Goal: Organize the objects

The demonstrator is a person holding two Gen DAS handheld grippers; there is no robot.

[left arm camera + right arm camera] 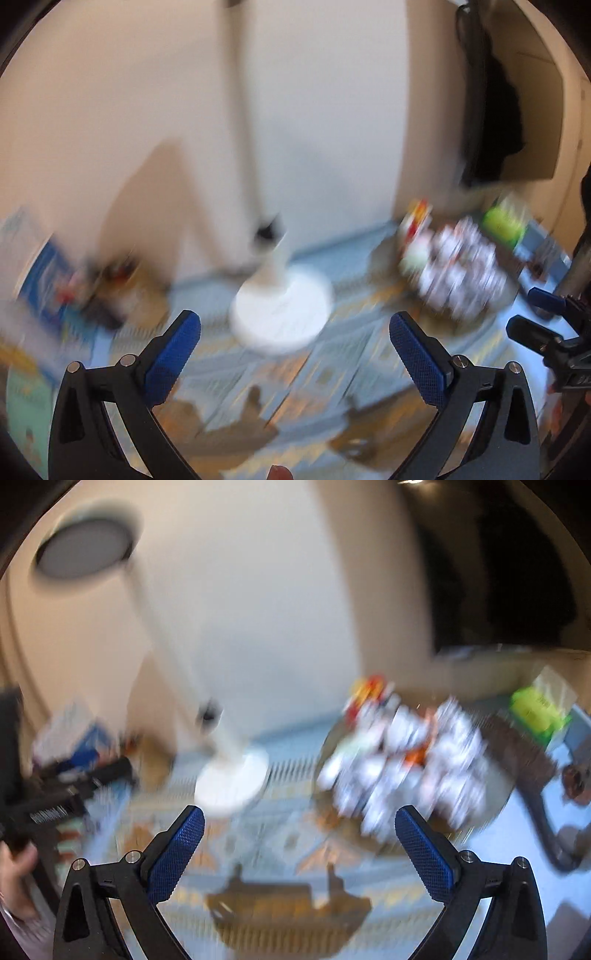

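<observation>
From the left wrist, our left gripper (295, 356) has its jaws apart and empty above the patterned cloth (332, 369). The lamp base (282, 312) sits at twelve o'clock; the blurred heap of packets (458, 273) at two.

From the right wrist, our right gripper (300, 843) is likewise spread and empty, facing that heap at one o'clock, probably to start there.

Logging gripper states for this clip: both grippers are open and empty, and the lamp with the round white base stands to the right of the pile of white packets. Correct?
Not quite. The lamp base stands left of the packet pile, as the right wrist view shows. Left gripper and right gripper are open and empty.
</observation>
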